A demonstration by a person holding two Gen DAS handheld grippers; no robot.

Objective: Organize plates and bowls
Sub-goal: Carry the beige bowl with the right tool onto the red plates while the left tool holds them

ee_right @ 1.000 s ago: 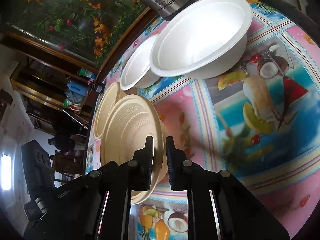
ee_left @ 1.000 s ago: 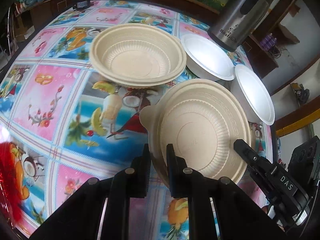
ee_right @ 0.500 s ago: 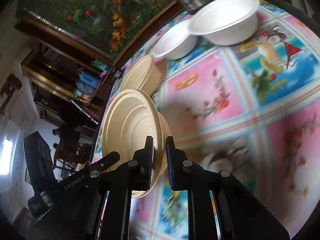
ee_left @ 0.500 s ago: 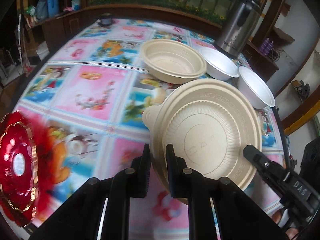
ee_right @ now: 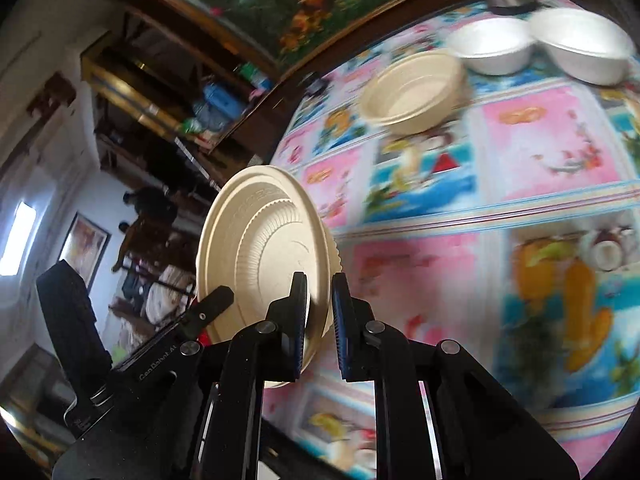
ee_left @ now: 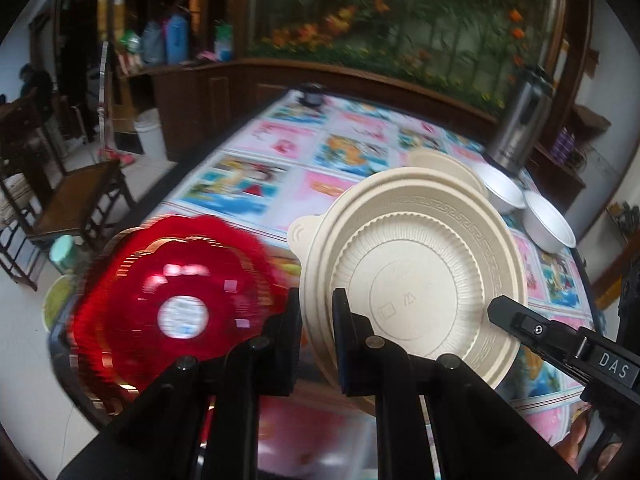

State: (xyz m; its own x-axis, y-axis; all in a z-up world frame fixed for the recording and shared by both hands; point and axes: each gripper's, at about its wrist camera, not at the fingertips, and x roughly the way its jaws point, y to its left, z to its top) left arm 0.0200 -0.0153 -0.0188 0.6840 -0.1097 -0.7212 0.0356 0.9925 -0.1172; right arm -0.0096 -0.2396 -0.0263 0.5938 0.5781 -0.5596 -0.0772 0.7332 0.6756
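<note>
A beige ridged bowl (ee_left: pixel 412 280) with a small tab on its rim hangs tilted above the table, held from two sides. My left gripper (ee_left: pixel 316 304) is shut on its near-left rim. My right gripper (ee_right: pixel 319 292) is shut on the opposite rim of the same bowl (ee_right: pixel 264 252); one of its fingers (ee_left: pixel 520 326) shows at the right of the left wrist view. Left of the bowl, at the table's near corner, lies a blurred red scalloped plate (ee_left: pixel 176 304). A second beige bowl (ee_right: pixel 416 92) stands further back on the table.
Two white bowls (ee_left: pixel 502 190) (ee_left: pixel 550 222) stand side by side near a steel flask (ee_left: pixel 520 120) at the far right. The table has a bright patterned cloth (ee_right: pixel 540 148). A wooden chair (ee_left: pixel 76 204) stands off the left edge, and a cabinet lines the back wall.
Both grippers have carried the beige bowl up and to the left across the table. The red plate has come fully into the left wrist view, and the other bowls have fallen further back.
</note>
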